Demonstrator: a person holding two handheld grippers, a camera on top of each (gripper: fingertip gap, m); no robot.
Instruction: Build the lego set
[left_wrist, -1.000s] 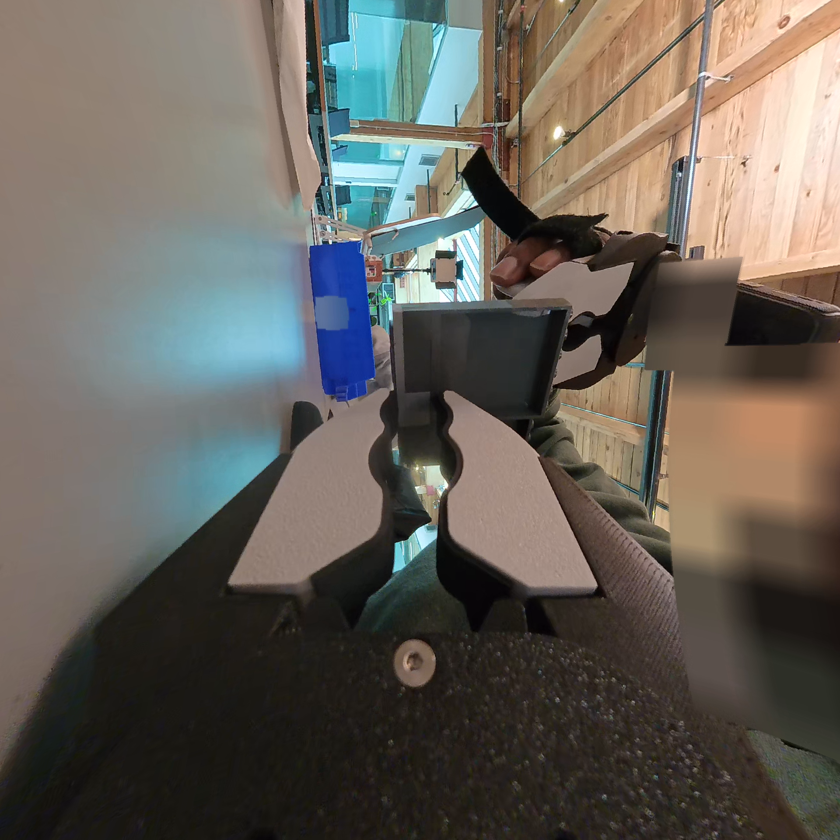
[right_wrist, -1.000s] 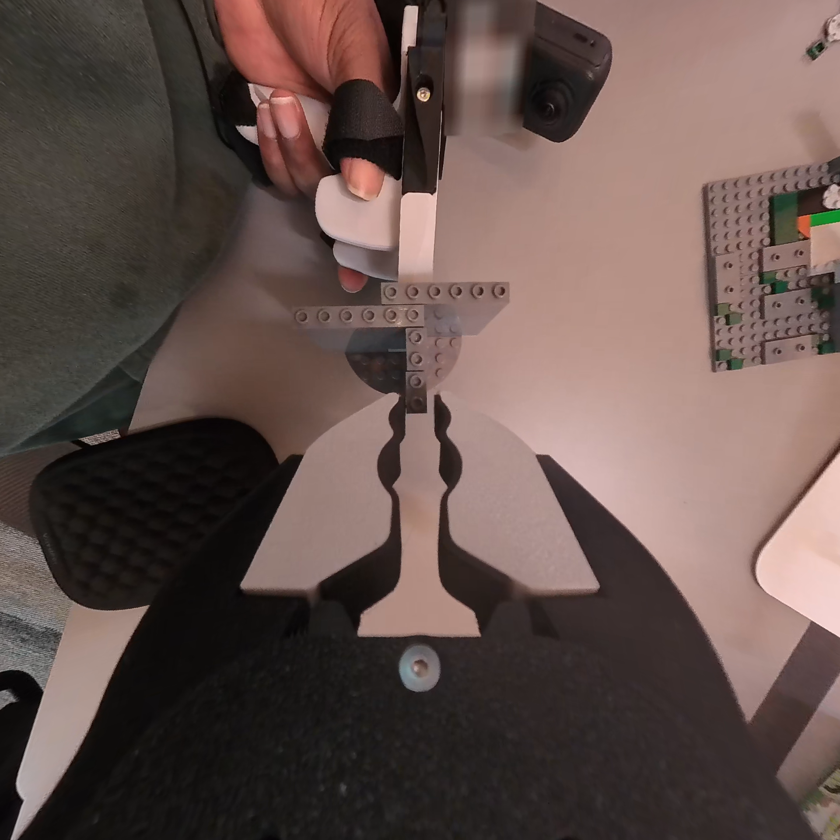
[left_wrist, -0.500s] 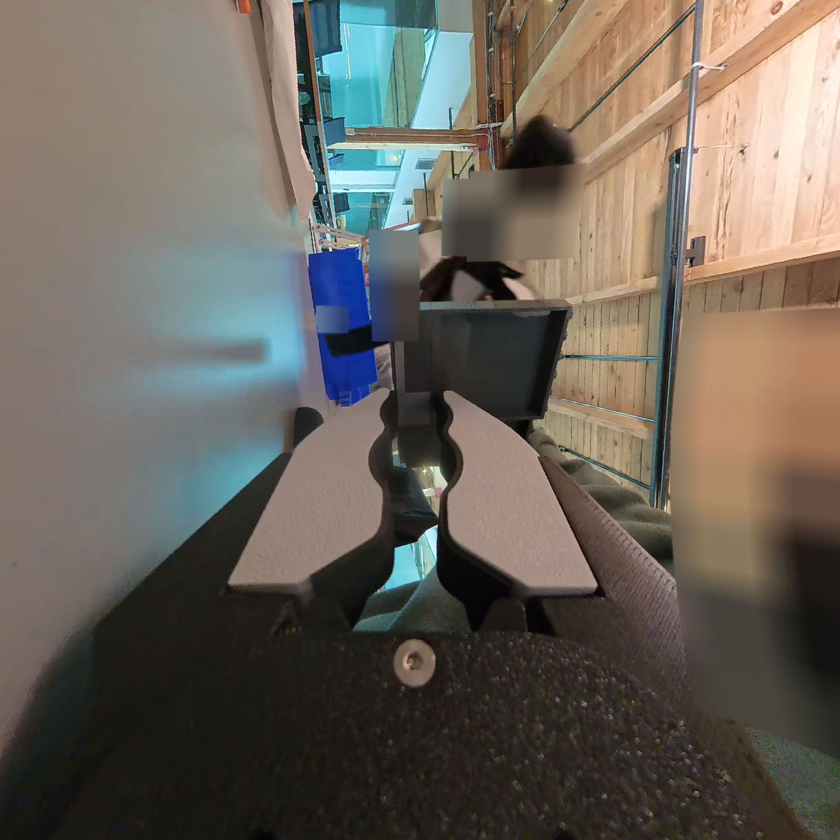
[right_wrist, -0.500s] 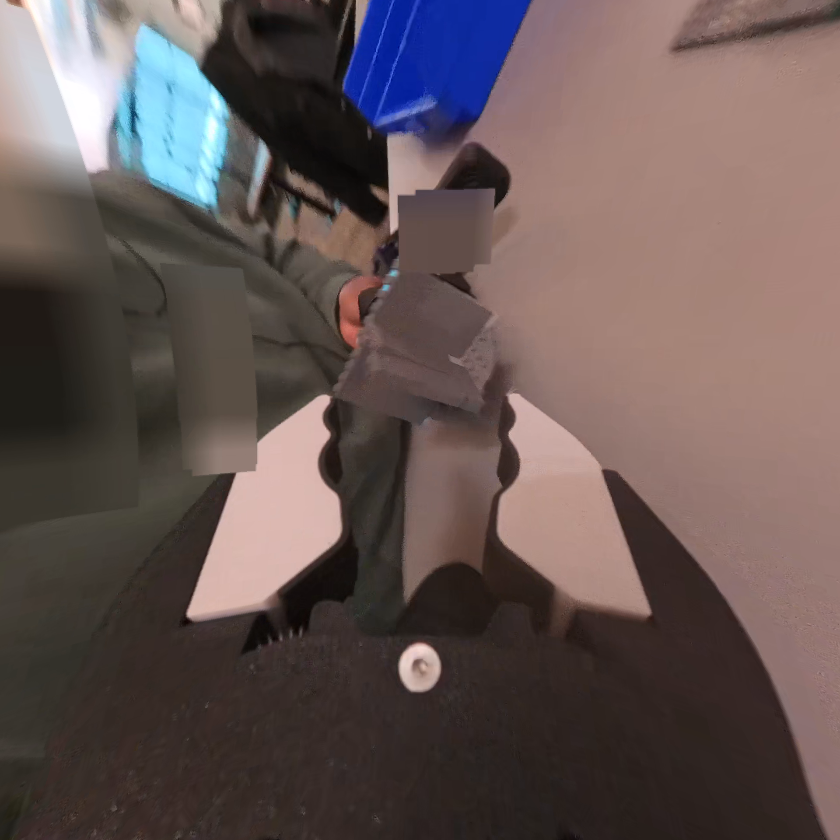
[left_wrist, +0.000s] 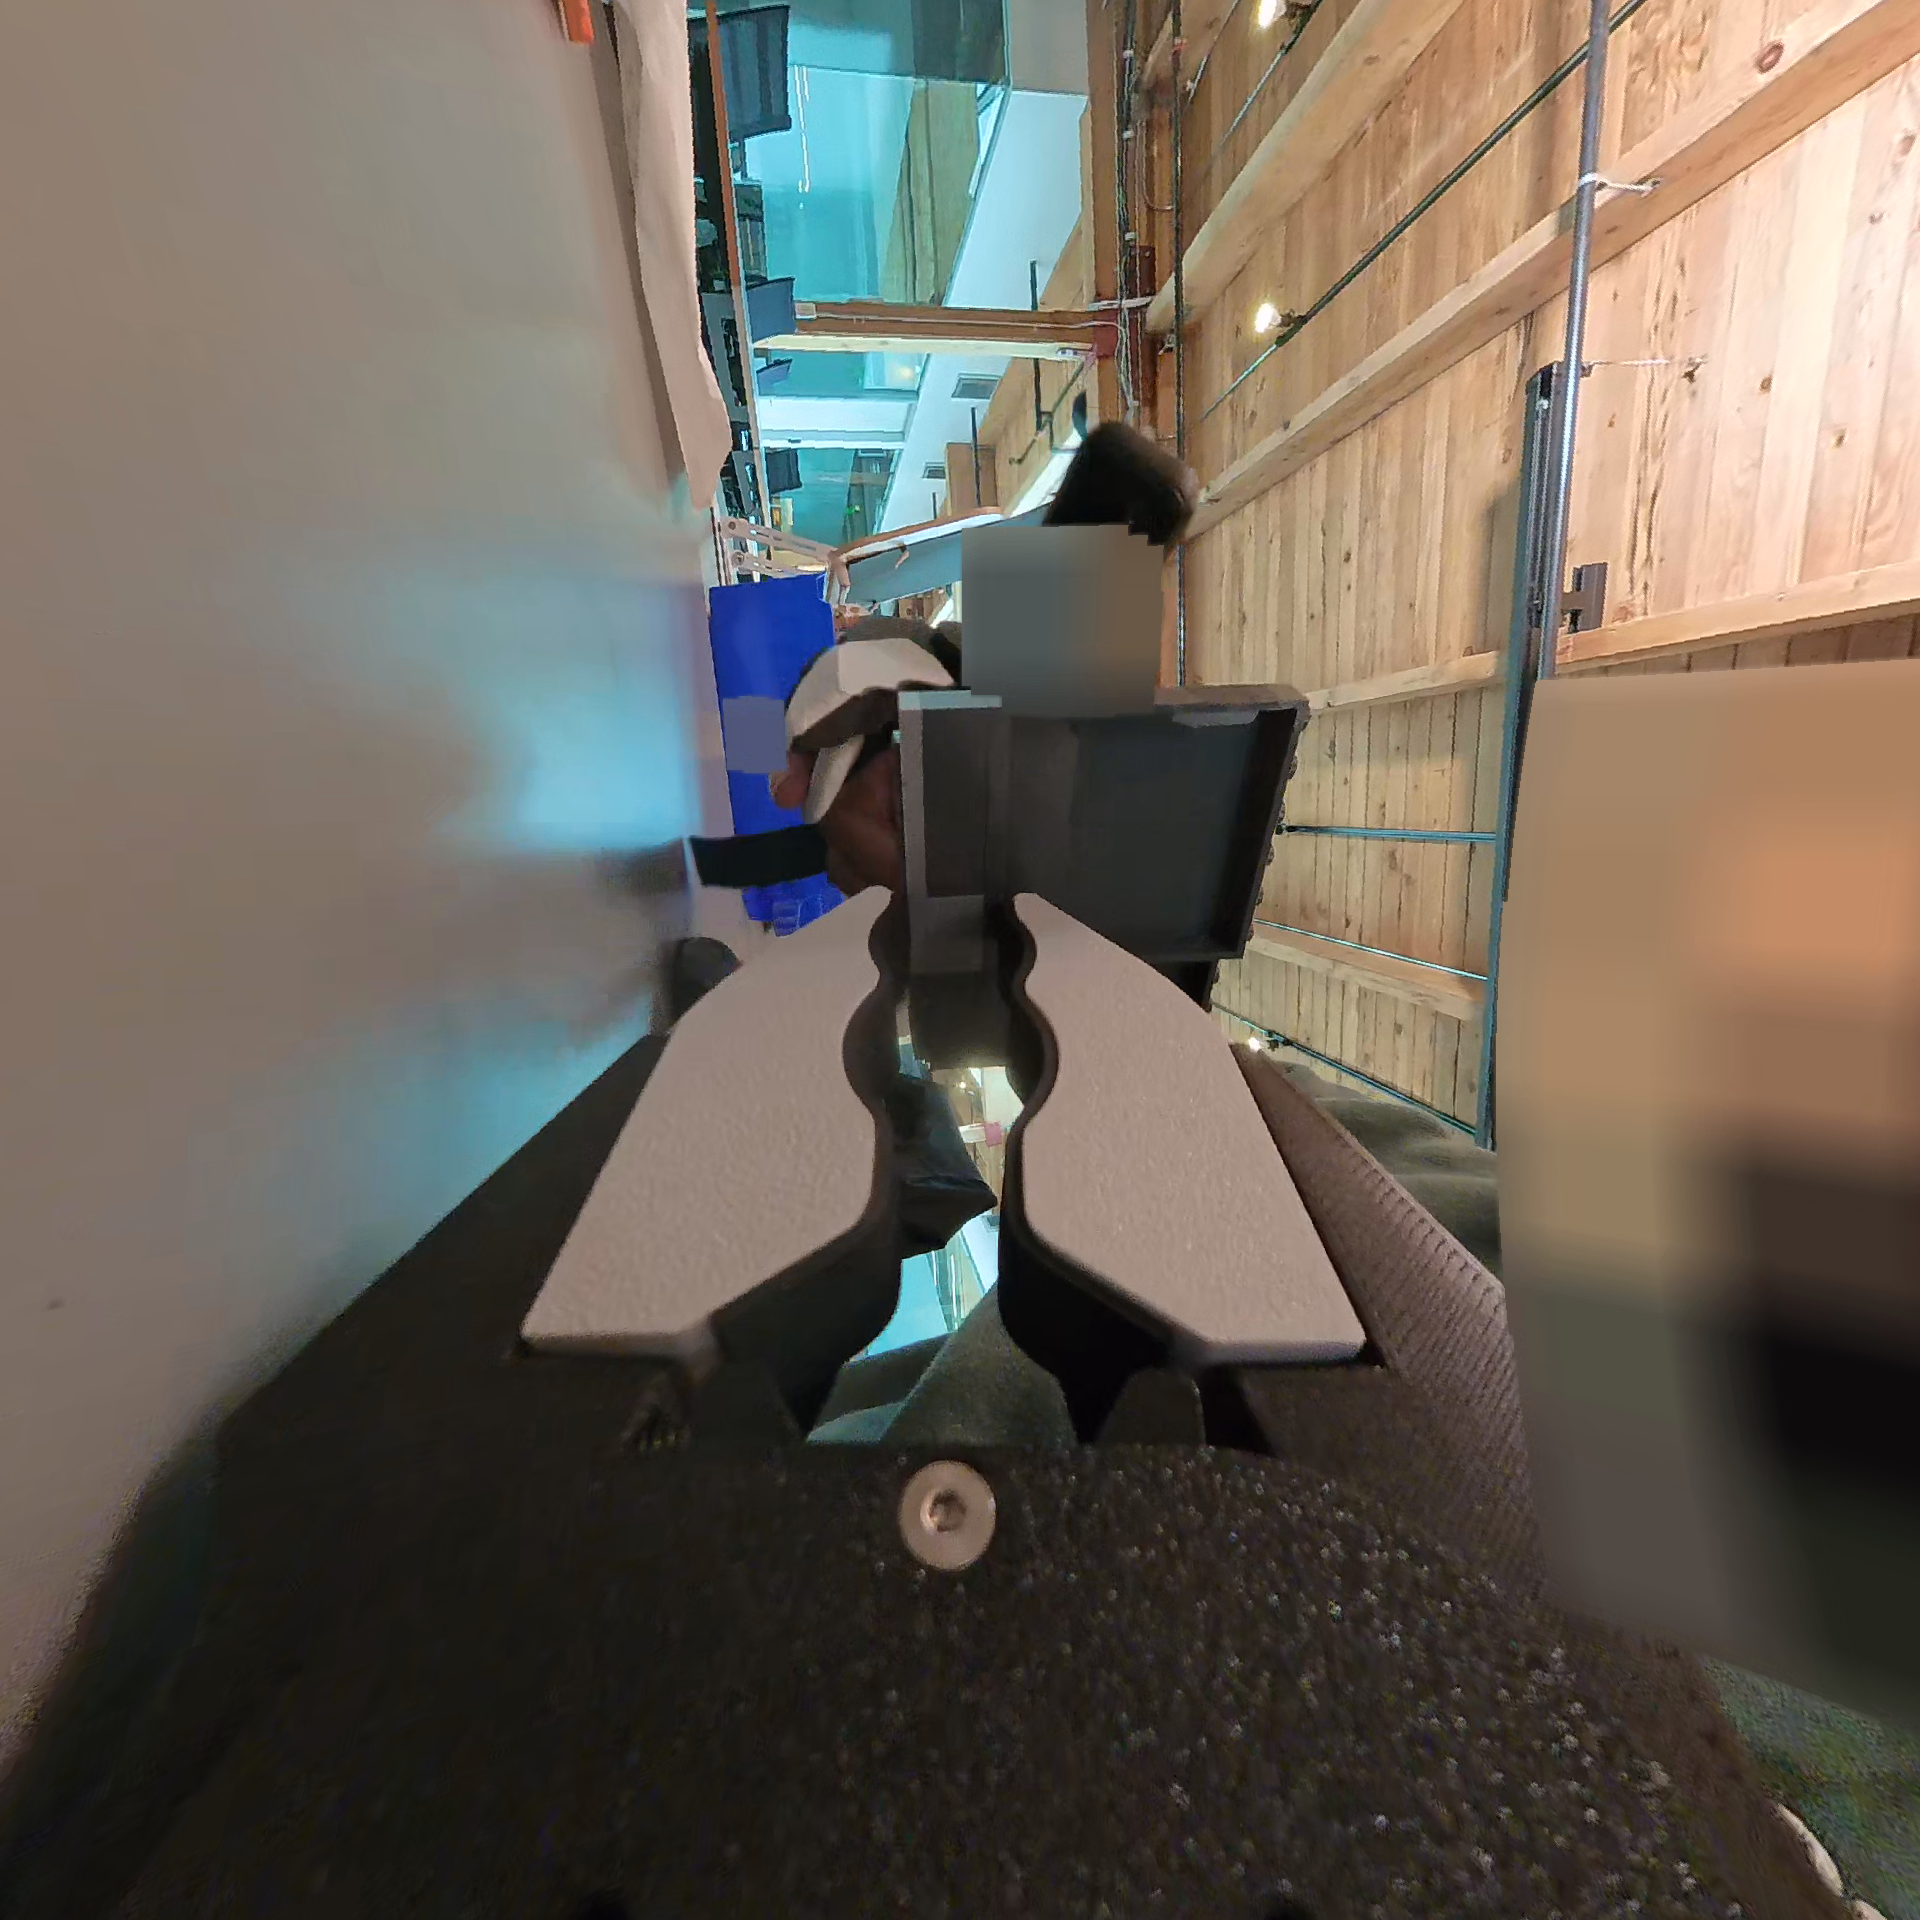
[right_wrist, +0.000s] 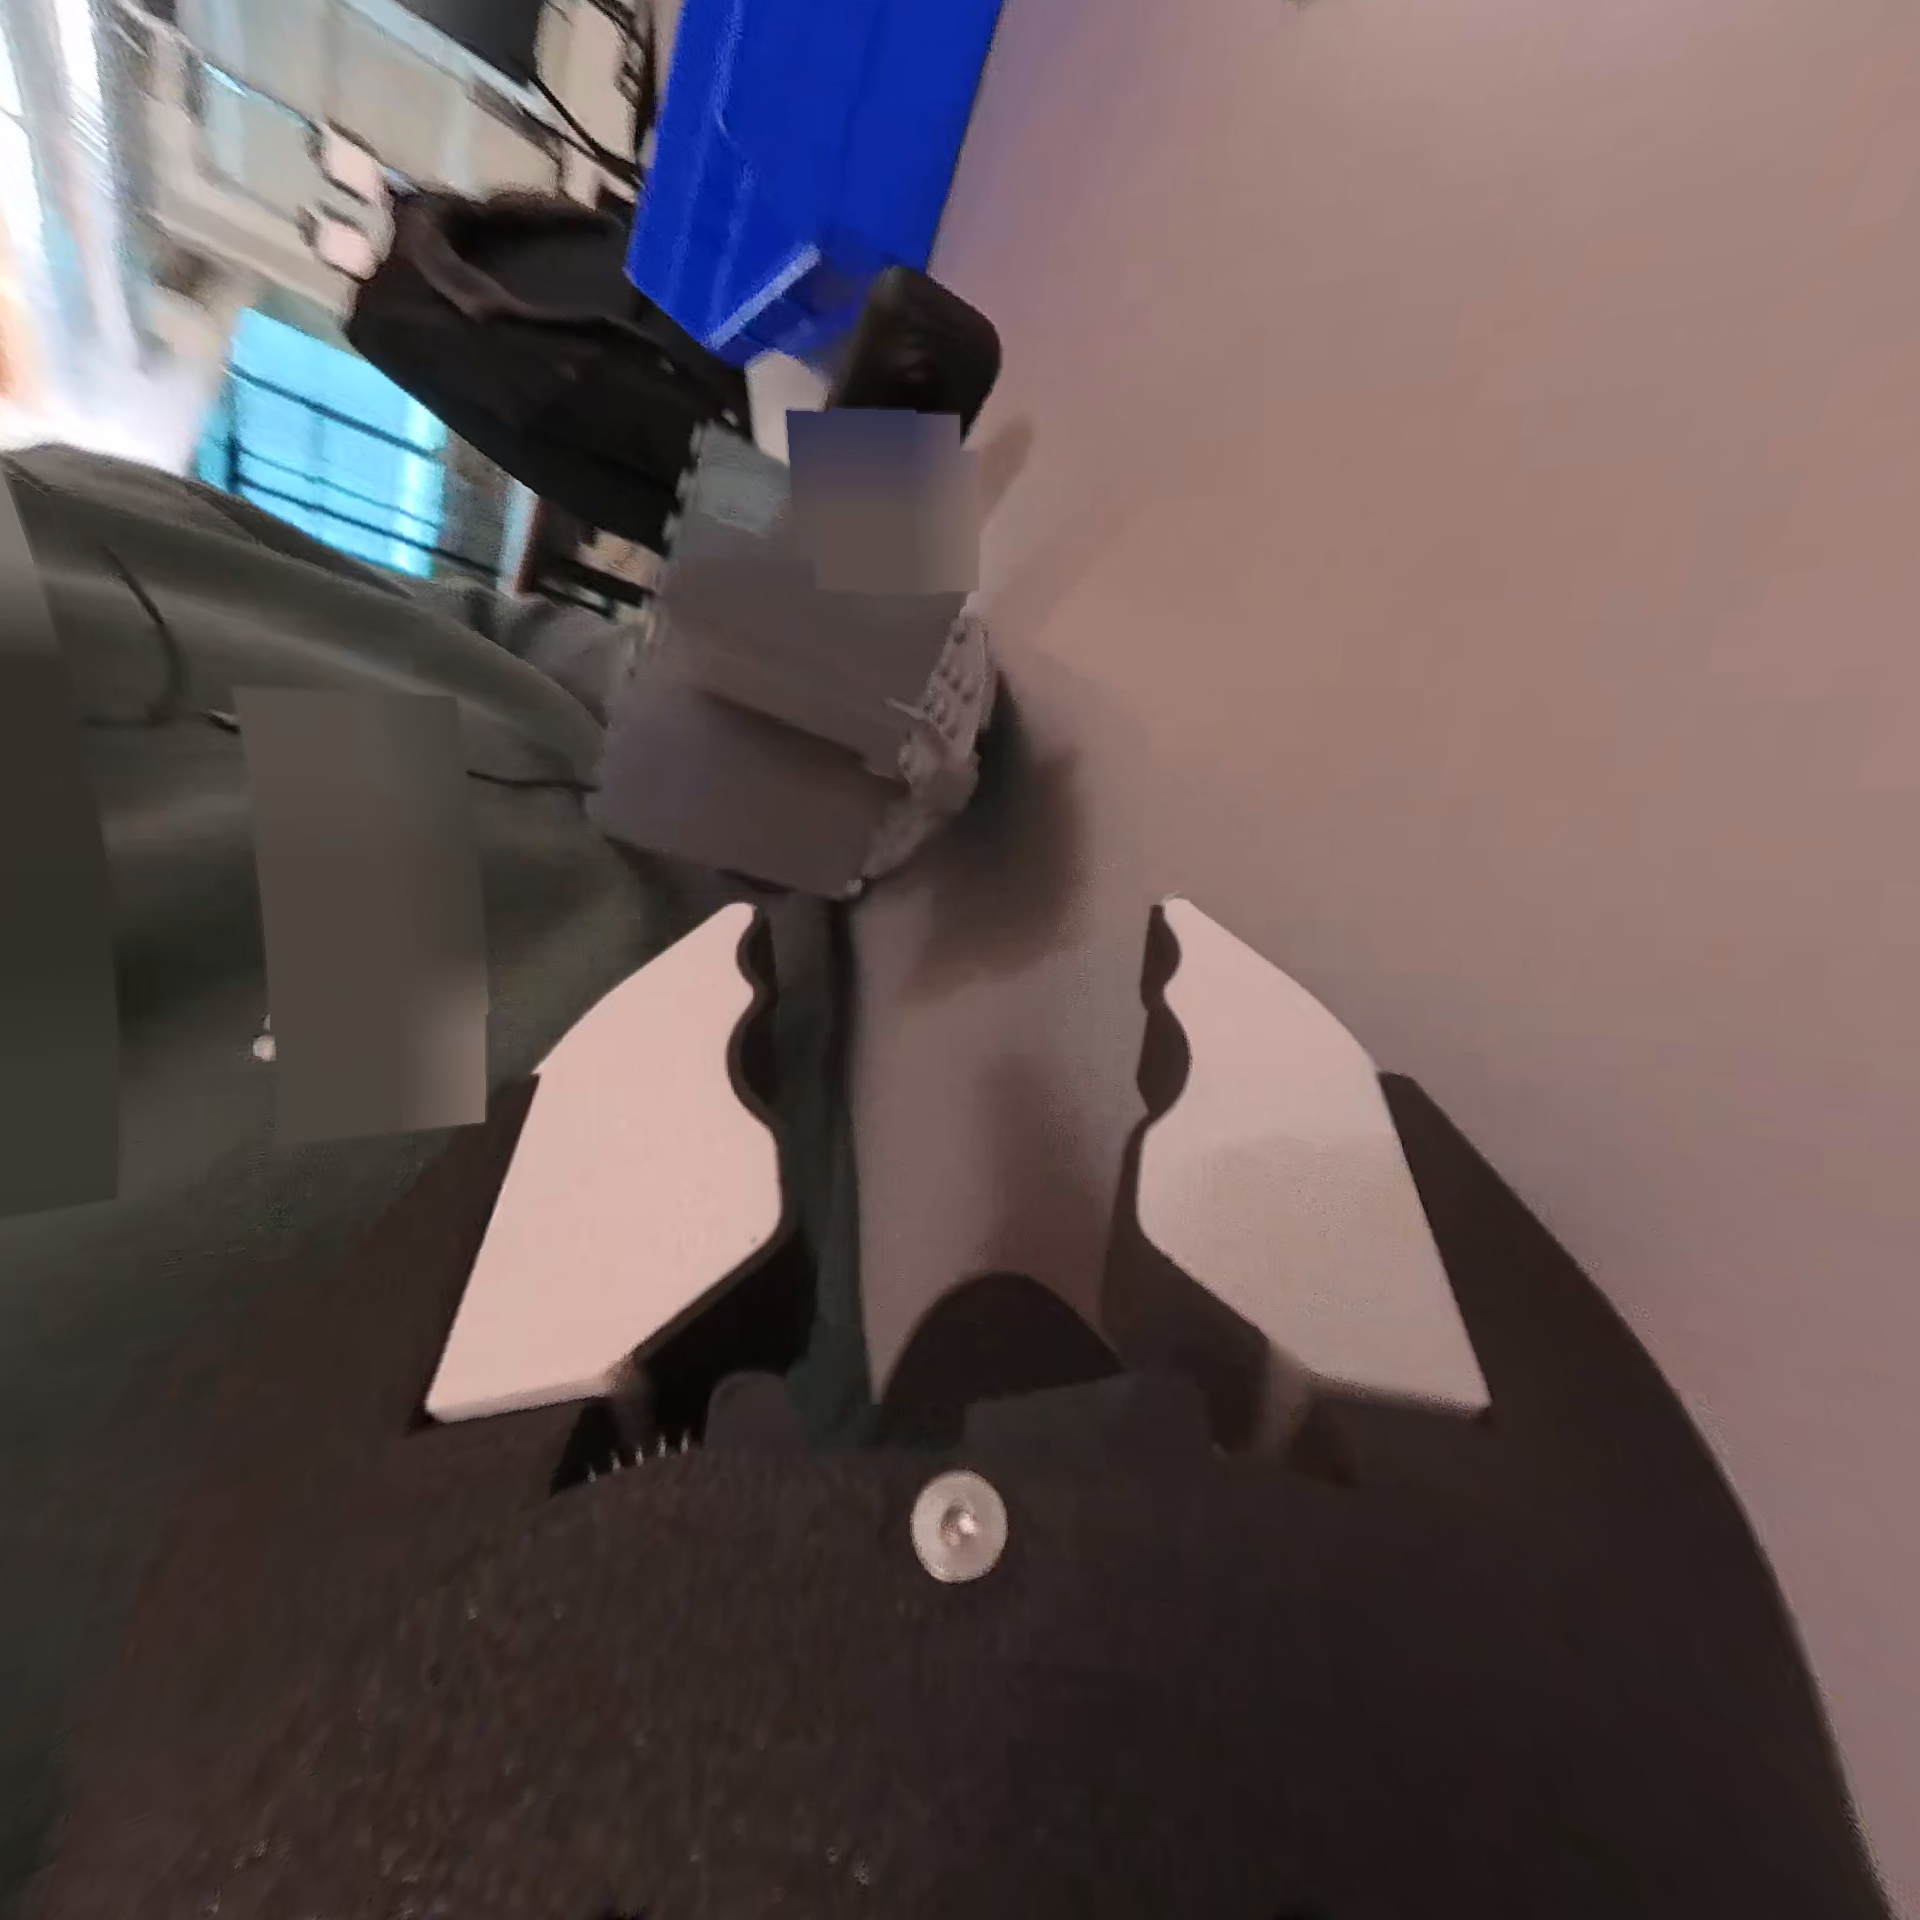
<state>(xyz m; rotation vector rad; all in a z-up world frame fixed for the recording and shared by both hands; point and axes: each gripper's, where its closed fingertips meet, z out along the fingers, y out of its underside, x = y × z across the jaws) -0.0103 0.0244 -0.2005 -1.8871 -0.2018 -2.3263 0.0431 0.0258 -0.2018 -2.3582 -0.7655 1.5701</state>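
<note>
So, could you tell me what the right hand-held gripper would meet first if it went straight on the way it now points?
Probably the grey lego assembly, blurred, just ahead of the open right hand-held gripper and slightly left of its centre line. The left hand-held gripper holds it. Depth is unclear, so the right fingertip may pass beside it.

Matt grey plastic lego assembly (left_wrist: 1101, 821), rough planked wood wall (left_wrist: 1714, 343), glossy blue bin (right_wrist: 810, 156)

A pale table (left_wrist: 312, 727) fills the side left of the left claw (left_wrist: 940, 914), its surface turned on edge in the tilted view. On it, ahead of that claw and to its left, stands a blue bin (left_wrist: 769, 665). From the right claw (right_wrist: 956, 914), the table (right_wrist: 1507, 520) lies to the right, the blue bin (right_wrist: 810, 156) ahead.
</note>
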